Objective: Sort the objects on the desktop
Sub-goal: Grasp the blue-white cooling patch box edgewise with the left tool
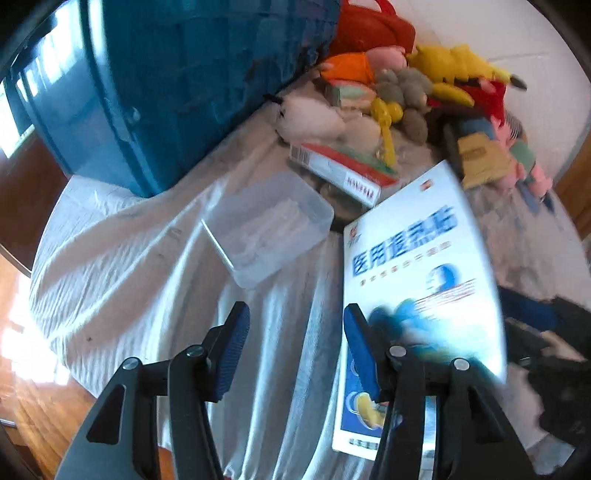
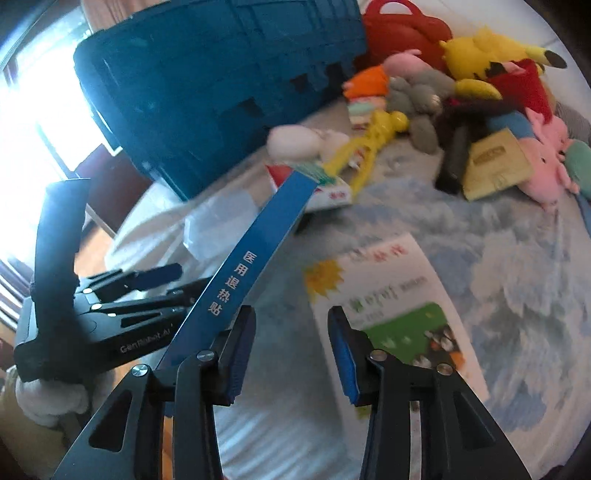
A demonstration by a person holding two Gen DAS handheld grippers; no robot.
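Two half-open, empty: left gripper (image 1: 295, 314), right gripper (image 2: 291, 314); blue box (image 2: 258, 251) on edge between them

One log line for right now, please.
left gripper: jaws open, empty | right gripper: jaws open over green-and-white box | blue fever-patch box: tilted up between grippers

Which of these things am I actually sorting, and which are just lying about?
Likely for the job: blue-and-white box, green-and-white box, red-and-white carton, clear plastic tub, blue basket.
Probably just lying about: yellow plush toy, pink plush toy, red bag.
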